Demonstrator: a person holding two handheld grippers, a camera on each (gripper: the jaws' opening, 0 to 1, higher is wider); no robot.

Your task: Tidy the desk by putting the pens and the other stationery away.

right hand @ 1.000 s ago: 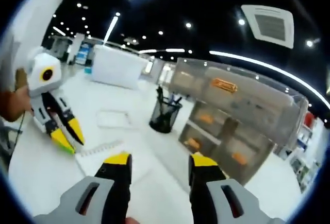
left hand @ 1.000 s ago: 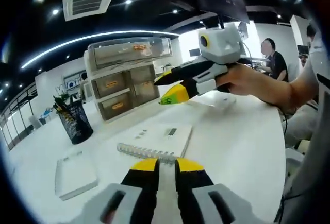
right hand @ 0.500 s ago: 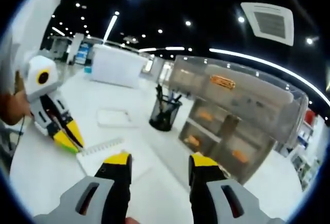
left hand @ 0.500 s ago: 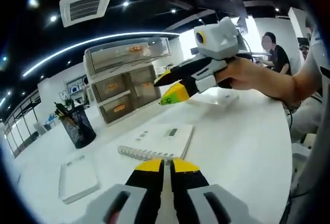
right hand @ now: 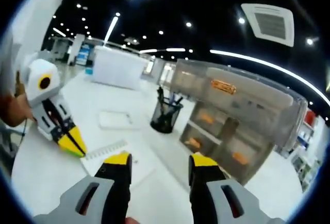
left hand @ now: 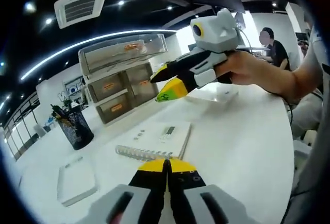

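- Your left gripper (left hand: 166,163) has its fingers pressed together with nothing between them. It points at the spiral notebook (left hand: 160,140), which lies flat near the middle of the bench (left hand: 242,131), so it looks aimed and not yet ready to take hold.
- Your right gripper (right hand: 157,165) keeps its fingers wide apart and empty, hanging above the bench and facing the drawer organiser (right hand: 240,116). I judge this is a waiting pose, ready for opening a drawer or receiving an item.
- The mesh pen holder (right hand: 166,114) stands upright just beside the organiser, toward the far edge, with pens already inside. It is probably the place for loose pens.
- On the notebook cover rest some small items; I cannot tell what they are.
- A flat white pad (left hand: 76,179) lies near the left edge, well apart from the notebook.
- To grasp the notebook you must first open the left fingers.
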